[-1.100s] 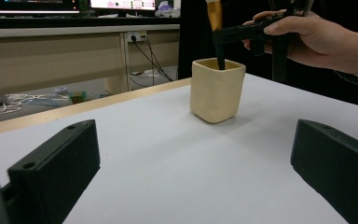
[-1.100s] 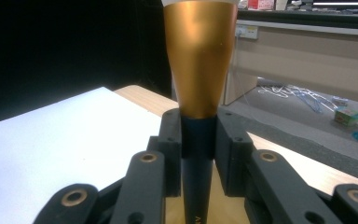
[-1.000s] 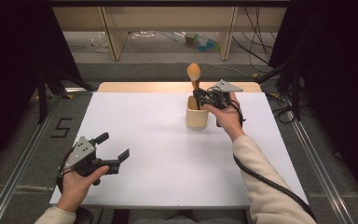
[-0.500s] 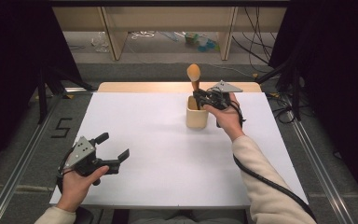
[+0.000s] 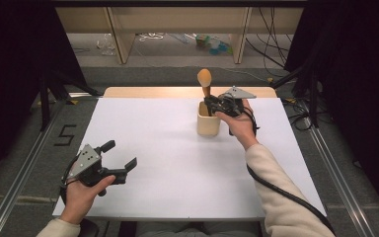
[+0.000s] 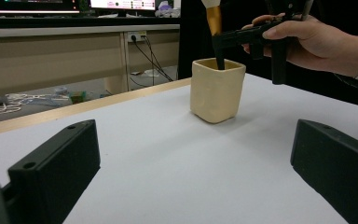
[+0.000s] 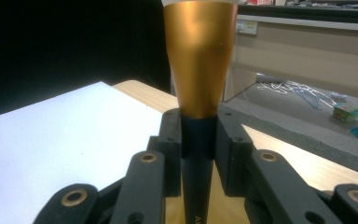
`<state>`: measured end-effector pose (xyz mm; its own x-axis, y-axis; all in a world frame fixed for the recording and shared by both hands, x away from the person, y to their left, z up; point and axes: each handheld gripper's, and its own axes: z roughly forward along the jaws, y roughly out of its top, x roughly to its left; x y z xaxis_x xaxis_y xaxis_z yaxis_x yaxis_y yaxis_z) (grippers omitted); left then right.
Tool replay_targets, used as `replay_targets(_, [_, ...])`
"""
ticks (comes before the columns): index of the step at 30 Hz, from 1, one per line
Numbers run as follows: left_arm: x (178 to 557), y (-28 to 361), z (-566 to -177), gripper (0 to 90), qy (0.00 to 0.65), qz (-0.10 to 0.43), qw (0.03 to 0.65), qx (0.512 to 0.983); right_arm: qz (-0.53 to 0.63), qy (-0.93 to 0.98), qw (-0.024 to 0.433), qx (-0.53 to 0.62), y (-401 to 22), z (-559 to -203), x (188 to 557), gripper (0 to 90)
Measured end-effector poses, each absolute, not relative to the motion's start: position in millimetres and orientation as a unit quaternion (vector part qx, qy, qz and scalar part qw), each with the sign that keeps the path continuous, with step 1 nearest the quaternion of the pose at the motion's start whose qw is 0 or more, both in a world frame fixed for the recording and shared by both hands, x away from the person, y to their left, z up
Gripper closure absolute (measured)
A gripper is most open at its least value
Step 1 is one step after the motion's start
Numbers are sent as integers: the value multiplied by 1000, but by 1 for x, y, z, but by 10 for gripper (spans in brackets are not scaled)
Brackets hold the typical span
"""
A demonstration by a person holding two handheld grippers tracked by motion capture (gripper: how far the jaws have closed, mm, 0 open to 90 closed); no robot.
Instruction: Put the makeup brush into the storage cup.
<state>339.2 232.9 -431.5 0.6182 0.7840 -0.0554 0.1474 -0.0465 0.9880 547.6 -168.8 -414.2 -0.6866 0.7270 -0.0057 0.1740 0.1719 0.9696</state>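
Observation:
A cream square cup [image 5: 208,124] [image 6: 216,89] stands on the white table [image 5: 177,163] toward its far right. A makeup brush [image 5: 205,85] [image 7: 199,70] with a gold ferrule and black handle stands upright with its handle end inside the cup. My right gripper [image 5: 211,103] [image 7: 198,140] is shut on the black handle just below the ferrule, right above the cup's rim. At the near left, my left gripper [image 5: 120,154] rests low over the table with its jaws spread wide and nothing between them; in its own view the cup lies ahead between the two jaws.
A wooden strip [image 5: 177,92] runs along the table's far edge. Beyond it stand shelf legs with cables and small items on the floor [image 5: 207,42]. Metal rails [image 5: 24,163] flank the table on both sides.

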Motion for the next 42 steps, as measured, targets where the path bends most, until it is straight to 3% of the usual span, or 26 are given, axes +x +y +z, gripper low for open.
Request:
replay_targets(31, [339, 233, -432, 6, 346, 266, 597, 673, 561, 726, 243, 316, -170, -418, 549, 742])
replay_targets(32, [339, 233, -432, 6, 345, 266, 597, 674, 569, 722, 236, 314, -170, -419, 549, 715])
replay_targets(33, [339, 233, -432, 6, 345, 266, 597, 674, 581, 717, 228, 310, -171, -419, 549, 609])
replay_targets(35, [339, 233, -432, 6, 345, 266, 597, 673, 587, 708, 217, 327, -169, -417, 548, 220])
replay_targets(36, [339, 233, -432, 6, 346, 266, 597, 673, 585, 707, 198, 345, -168, -416, 546, 122])
replay_targets(39, [339, 233, -432, 6, 344, 266, 597, 674, 567, 728, 232, 308, -169, -414, 544, 143])
replay_targets(42, [339, 233, -431, 6, 345, 266, 597, 674, 574, 717, 232, 319, -170, -414, 545, 125])
